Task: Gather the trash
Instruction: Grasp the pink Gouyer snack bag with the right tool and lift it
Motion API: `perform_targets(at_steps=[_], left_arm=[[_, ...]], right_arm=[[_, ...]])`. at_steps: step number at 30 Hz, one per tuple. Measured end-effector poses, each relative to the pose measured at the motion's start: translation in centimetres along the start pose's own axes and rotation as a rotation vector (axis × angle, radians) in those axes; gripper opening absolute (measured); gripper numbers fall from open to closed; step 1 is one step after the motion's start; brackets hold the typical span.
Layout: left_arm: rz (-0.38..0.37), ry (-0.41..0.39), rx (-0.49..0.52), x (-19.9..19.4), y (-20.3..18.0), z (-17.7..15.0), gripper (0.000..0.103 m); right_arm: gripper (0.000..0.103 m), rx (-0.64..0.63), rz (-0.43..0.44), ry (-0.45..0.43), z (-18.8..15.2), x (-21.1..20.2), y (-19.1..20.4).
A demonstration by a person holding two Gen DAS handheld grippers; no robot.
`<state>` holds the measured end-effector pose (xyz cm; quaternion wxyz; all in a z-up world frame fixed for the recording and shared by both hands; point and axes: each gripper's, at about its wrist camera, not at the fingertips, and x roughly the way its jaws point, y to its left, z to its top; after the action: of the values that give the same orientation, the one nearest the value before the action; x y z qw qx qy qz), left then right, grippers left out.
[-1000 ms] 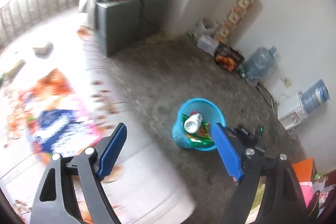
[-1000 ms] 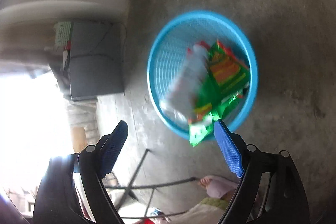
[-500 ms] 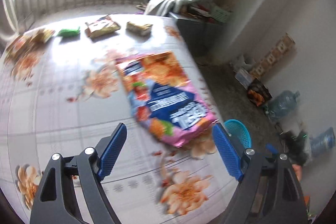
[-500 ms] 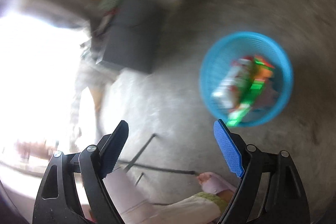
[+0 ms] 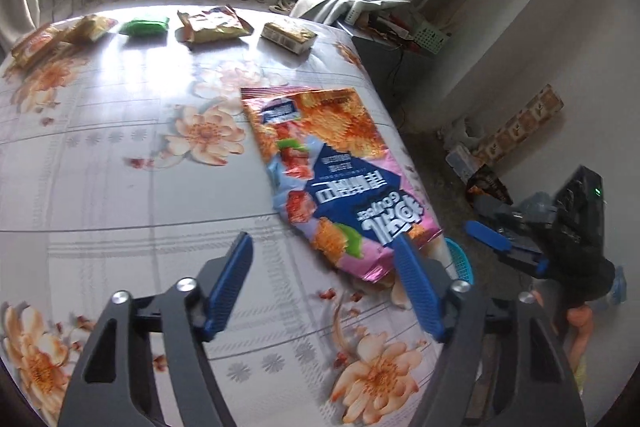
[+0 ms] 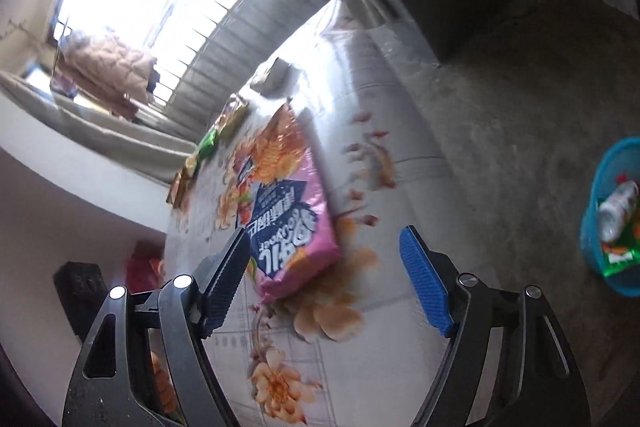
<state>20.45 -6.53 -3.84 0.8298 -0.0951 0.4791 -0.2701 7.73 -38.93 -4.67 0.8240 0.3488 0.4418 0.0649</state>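
Room with grey concrete floor, barred window along the far side, pale walls. Bench under a flowered plastic cloth takes up most of both views.

Large snack bag, pink, orange and blue, lies flat near the bench's right edge, its near end reaching the corner. Likely the next piece of trash: it sits closest to both tools and to the bin.

Left hand-held gripper hangs over the bench just short of the bag. Jaws apart, having just closed in somewhat, with nothing between the pads; the right finger crosses the bag's near corner in the picture, contact not certain. Probably narrowing to suit a thin, flat bag edge.

Right hand-held gripper points down at the same bag from the bench's end. Jaws apart, also just closed in a little, and empty. The bag's near end shows between the fingers, clear of the pads.

Blue mesh basket stands on the floor beside the bench, well clear of the bag. Inside: one plastic bottle and at least one green wrapper. Set low and close, probably so trash can be dropped straight in.

Count on bench: one large bag, plus five small packets in a row along the far edge, one of them green. Judged: a little collected, most still out.
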Motion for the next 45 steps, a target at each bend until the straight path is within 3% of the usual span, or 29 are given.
perform_targets(at_steps=[4,8,10,13,19,26,30,33,40,43,45], left_arm=[[-0.028,0.033,-0.037,2.1,0.0,0.7,0.041],[-0.028,0.075,-0.077,4.4,0.5,1.1,0.019],[-0.035,0.104,-0.09,5.4,0.6,1.0,0.012],[-0.044,0.135,-0.086,6.2,0.4,0.3,0.006],[-0.066,0.165,-0.043,5.9,-1.1,-1.4,0.006],[-0.131,0.274,0.048,4.2,-3.6,-5.5,0.005],[-0.184,0.339,0.071,2.7,-4.0,-7.5,0.006],[-0.204,0.342,0.084,1.3,-4.0,-7.8,0.006],[-0.125,0.198,0.144,0.4,-4.3,-5.3,0.006],[-0.018,0.197,0.2,2.4,-4.7,-5.0,0.006],[0.019,0.223,0.219,3.5,-4.6,-5.5,0.006]], right_arm=[[0.059,-0.02,-0.064,0.042,0.3,2.7,1.3],[0.045,-0.007,-0.071,0.076,0.0,4.0,1.3],[0.031,0.001,-0.056,0.098,-0.4,3.8,1.4],[0.017,0.007,-0.042,0.135,-1.4,3.5,1.2],[0.013,0.073,0.04,0.176,-3.4,1.9,-0.2],[0.009,0.075,0.143,0.227,-7.0,-1.5,-1.4],[0.007,0.049,0.142,0.246,-9.0,-3.3,-2.2],[0.007,-0.001,0.113,0.252,-9.8,-4.4,-2.2],[0.007,-0.195,0.067,0.346,-9.9,-5.7,-1.0],[0.007,-0.258,0.048,0.373,-9.8,-6.0,-0.5],[0.008,-0.228,0.05,0.36,-9.4,-6.2,-1.0]])
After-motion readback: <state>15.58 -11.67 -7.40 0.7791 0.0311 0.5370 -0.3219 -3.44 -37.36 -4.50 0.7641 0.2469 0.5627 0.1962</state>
